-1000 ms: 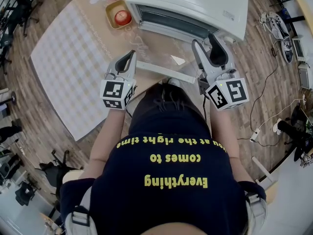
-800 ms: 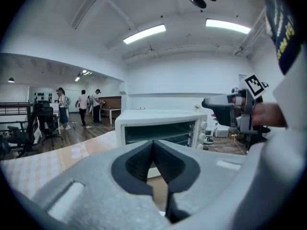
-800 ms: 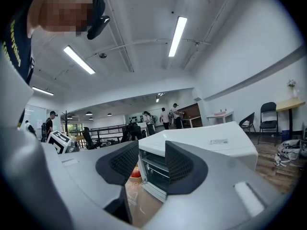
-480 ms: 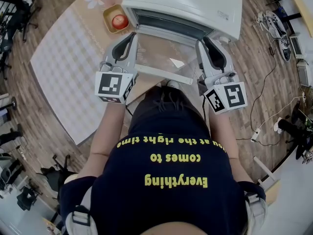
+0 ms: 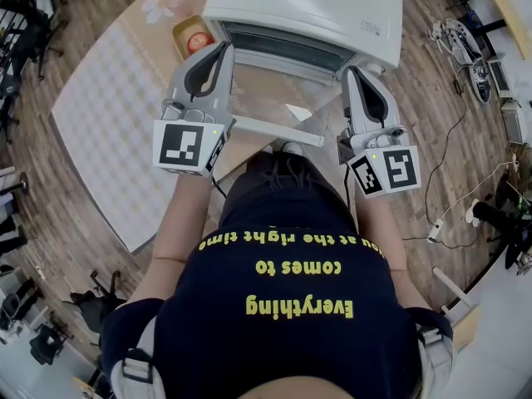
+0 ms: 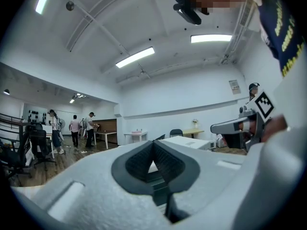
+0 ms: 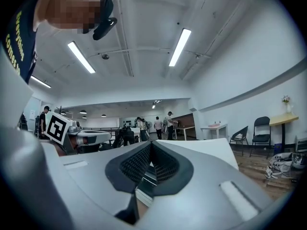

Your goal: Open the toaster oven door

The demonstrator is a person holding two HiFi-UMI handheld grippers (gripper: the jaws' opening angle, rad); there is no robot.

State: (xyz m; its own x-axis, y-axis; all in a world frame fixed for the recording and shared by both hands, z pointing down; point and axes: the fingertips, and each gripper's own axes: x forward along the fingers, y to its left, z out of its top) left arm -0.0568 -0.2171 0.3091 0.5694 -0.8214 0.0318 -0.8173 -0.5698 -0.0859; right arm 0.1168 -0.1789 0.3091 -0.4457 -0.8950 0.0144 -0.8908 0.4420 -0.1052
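Note:
The white toaster oven (image 5: 307, 7) stands at the table's far side. Its glass door (image 5: 274, 98) hangs down open towards me, with the white handle bar (image 5: 278, 129) at the near edge and the dark cavity showing behind it. My left gripper (image 5: 223, 50) is shut and empty, its tips by the oven's front left corner. At the front right corner my right gripper (image 5: 353, 73) is shut too, with nothing held. In the left gripper view the pads (image 6: 153, 145) meet, with the oven (image 6: 189, 143) beyond. In the right gripper view the pads (image 7: 150, 146) meet before the oven (image 7: 206, 150).
A small yellow bowl with a red apple (image 5: 189, 38) sits left of the oven, close to my left gripper. A pale checked mat (image 5: 116, 115) covers the table's left part. Cables and a power strip (image 5: 465, 48) lie on the floor to the right. People stand far across the room.
Both grippers have moved forward to the oven's front corners, the left one the farthest. The right gripper's jaws have gone from open to shut. The door lies open throughout.

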